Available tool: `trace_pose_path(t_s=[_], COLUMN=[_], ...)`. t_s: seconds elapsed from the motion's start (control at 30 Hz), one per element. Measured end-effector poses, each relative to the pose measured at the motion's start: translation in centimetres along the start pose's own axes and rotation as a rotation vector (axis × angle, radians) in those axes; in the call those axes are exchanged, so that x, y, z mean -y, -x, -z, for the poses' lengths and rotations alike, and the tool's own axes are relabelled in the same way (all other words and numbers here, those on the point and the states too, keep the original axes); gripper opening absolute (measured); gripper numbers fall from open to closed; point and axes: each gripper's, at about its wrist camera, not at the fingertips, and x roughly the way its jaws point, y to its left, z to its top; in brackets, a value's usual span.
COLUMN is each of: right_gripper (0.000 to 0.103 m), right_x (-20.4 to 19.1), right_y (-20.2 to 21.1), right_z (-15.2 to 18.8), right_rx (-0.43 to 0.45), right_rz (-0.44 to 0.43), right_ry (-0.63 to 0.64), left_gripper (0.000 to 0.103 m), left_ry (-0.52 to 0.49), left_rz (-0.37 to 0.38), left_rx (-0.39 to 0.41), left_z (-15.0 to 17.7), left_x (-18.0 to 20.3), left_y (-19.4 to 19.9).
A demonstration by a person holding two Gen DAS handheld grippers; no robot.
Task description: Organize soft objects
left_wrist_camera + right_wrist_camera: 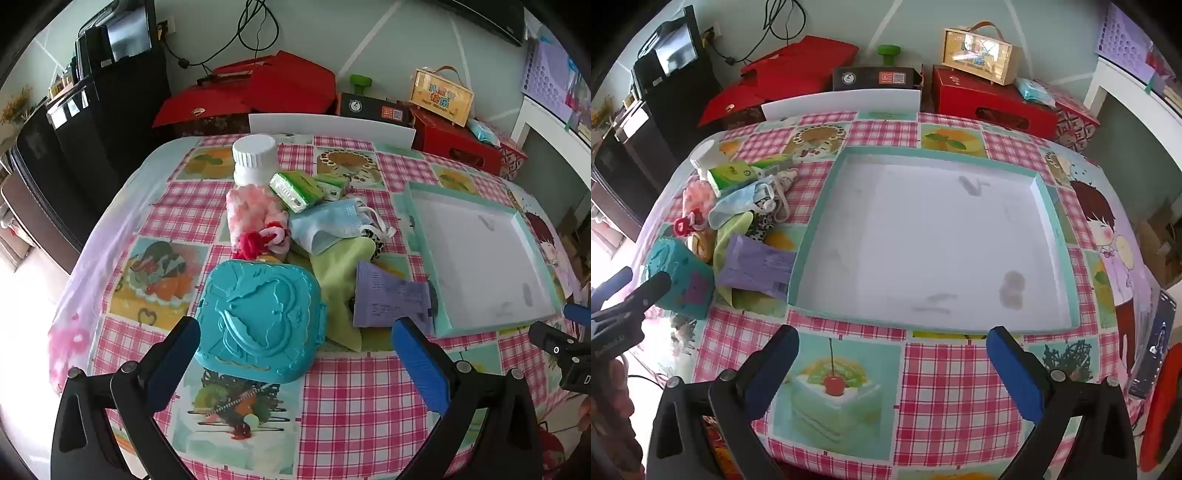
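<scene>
A pile of objects lies on the table's left half: a pink fluffy cloth, red and pink hair ties, a blue face mask, a green cloth, a purple packet, green tissue packs and a white-capped bottle. A turquoise plastic case sits nearest. My left gripper hangs open above the case's near side, holding nothing. My right gripper stands open over the tablecloth, just short of the tray's near rim. The tray's white bottom is bare.
A checked tablecloth covers the table. Red boxes, a black box and a yellow gift box stand behind the far edge. Black cases stand at the left. A phone lies at the right edge.
</scene>
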Motion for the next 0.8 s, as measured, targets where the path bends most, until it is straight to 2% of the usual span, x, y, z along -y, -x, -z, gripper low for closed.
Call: trace_pose_path(t_s=[0.1, 0.13, 0.17, 0.23, 0.3, 0.8], right_gripper=[0.103, 0.103, 0.103, 0.103, 0.103, 0.103], right_x=[0.0, 0.0, 0.0, -0.1, -0.3, -0.7], right_y=[0.0, 0.0, 0.0, 0.0, 0.0, -0.3], right_z=[0.0, 0.0, 0.0, 0.1, -0.1, -0.1], right_rx=[0.007, 0.006, 0.005, 0.003, 0.001, -0.008], right_rz=[-0.001, -0.002, -0.003, -0.002, -0.009, -0.010], right_ry=[0.001, 0.001, 0.002, 0.006, 0.008, 0.016], left_gripper=[0.103, 0.103, 0.103, 0.103, 0.103, 0.103], left_ry=[-0.024, -0.033, -0.011, 0.002, 0.008, -0.002], left_rz=[-0.027, -0.044, -0.018, -0.014, 0.005, 0.007], left_rx=[0.016, 0.045, 0.018, -0.002, -0.002, -0.019], left_z=[0.0, 0.6, 0.3, 0.1, 0.3, 0.1], left_x=[0.3, 1.1, 0.7, 1.1, 0.5, 0.4], left_y=[0.2, 0.6, 0.4, 0.1, 0.1, -0.3])
